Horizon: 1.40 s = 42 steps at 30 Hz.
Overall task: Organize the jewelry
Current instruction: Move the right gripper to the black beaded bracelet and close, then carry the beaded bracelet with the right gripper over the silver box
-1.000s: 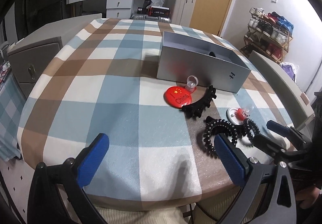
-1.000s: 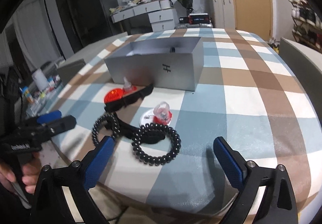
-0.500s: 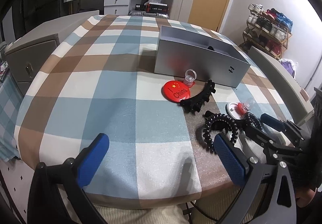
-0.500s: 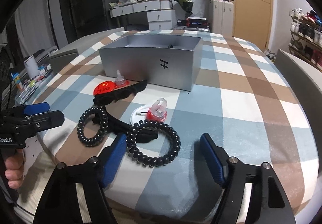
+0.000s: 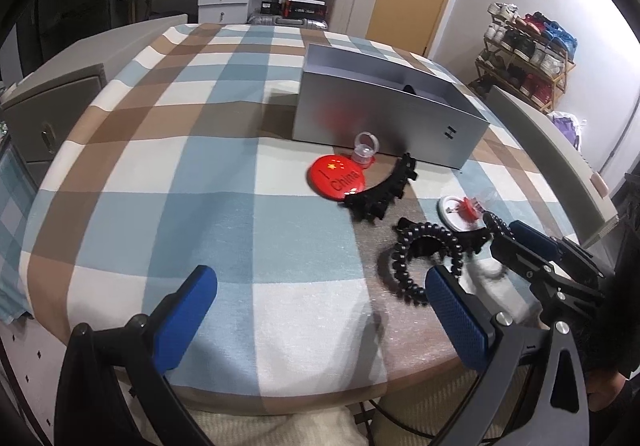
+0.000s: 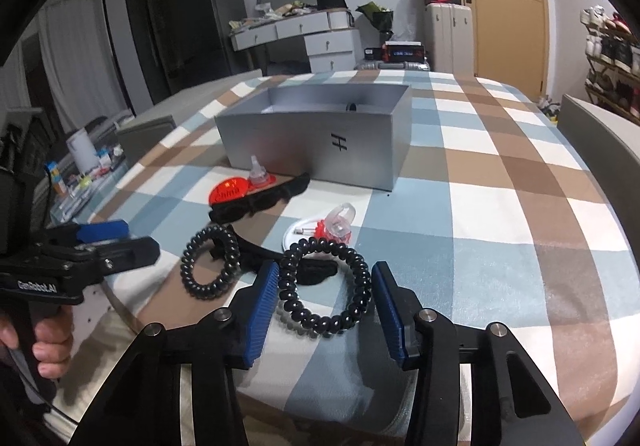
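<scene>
A grey open box stands on the checked tablecloth. In front of it lie a red "China" badge, a black claw clip, a clear ring on a white and red badge and two black spiral hair ties. My right gripper is open with its pads on either side of the nearer spiral tie, close to it. The other spiral tie lies to its left. My left gripper is open and empty near the table's front edge.
The table edge is close below both grippers. A grey sofa back runs along the right side. A dresser and suitcases stand beyond the table. The left gripper shows at the left of the right wrist view.
My right gripper has moved forward and down over the nearer spiral tie and narrowed its jaws around it. My left gripper has barely moved.
</scene>
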{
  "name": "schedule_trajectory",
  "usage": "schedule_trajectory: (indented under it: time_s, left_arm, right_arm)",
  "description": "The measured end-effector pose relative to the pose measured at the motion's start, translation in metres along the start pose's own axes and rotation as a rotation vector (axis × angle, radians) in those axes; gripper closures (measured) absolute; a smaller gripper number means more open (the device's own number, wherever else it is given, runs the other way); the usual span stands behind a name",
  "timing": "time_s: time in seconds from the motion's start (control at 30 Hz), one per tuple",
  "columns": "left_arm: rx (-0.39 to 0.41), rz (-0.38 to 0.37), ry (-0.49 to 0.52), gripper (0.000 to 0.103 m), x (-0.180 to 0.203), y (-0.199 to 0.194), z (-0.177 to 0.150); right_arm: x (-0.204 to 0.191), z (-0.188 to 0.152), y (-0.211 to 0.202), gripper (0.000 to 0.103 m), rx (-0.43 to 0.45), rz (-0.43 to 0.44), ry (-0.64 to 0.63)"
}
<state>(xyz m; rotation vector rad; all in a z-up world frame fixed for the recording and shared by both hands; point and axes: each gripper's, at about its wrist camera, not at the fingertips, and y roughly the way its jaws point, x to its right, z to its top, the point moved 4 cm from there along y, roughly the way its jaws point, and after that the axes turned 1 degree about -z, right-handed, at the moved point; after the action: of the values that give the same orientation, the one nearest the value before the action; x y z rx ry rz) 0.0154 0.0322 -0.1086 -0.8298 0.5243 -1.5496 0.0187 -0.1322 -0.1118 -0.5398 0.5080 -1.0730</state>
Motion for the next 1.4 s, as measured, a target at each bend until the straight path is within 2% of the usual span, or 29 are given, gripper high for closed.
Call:
schedule_trajectory:
  time_s: [0.4, 0.57, 0.9, 0.97, 1.07, 1.13, 1.17, 1.23, 1.4]
  left_arm:
    - [-0.051, -0.072, 0.061, 0.002, 0.032, 0.014, 0.005]
    - [-0.084, -0.068, 0.095, 0.002, 0.043, 0.024, 0.005]
    - [-0.08, -0.046, 0.148, 0.003, 0.053, 0.028, 0.005]
    - [-0.075, -0.026, 0.166, 0.009, 0.054, 0.028, 0.005]
    - [-0.071, 0.025, 0.199, 0.023, 0.054, 0.029, 0.005]
    - [-0.068, 0.063, 0.221, 0.037, 0.054, 0.029, 0.005]
    - [-0.069, 0.058, 0.225, 0.04, 0.054, 0.028, 0.005]
    - [-0.08, 0.057, 0.227, 0.058, 0.055, 0.027, 0.006]
    - [-0.108, 0.012, 0.194, 0.062, 0.052, 0.024, 0.009]
  right_arm:
    - [0.008, 0.009, -0.016, 0.057, 0.062, 0.015, 0.038]
    - [0.015, 0.008, -0.019, 0.057, 0.065, 0.011, 0.056]
    - [0.026, 0.003, -0.025, 0.057, 0.072, -0.002, 0.083]
    - [0.027, 0.003, -0.025, 0.057, 0.074, -0.003, 0.084]
    - [0.027, 0.003, -0.024, 0.057, 0.071, 0.007, 0.091]
    - [0.026, 0.003, -0.024, 0.057, 0.069, 0.011, 0.094]
    - [0.026, 0.003, -0.024, 0.057, 0.07, 0.012, 0.093]
    - [0.024, 0.004, -0.025, 0.057, 0.072, 0.014, 0.089]
    - [0.02, 0.007, -0.027, 0.057, 0.078, 0.016, 0.08]
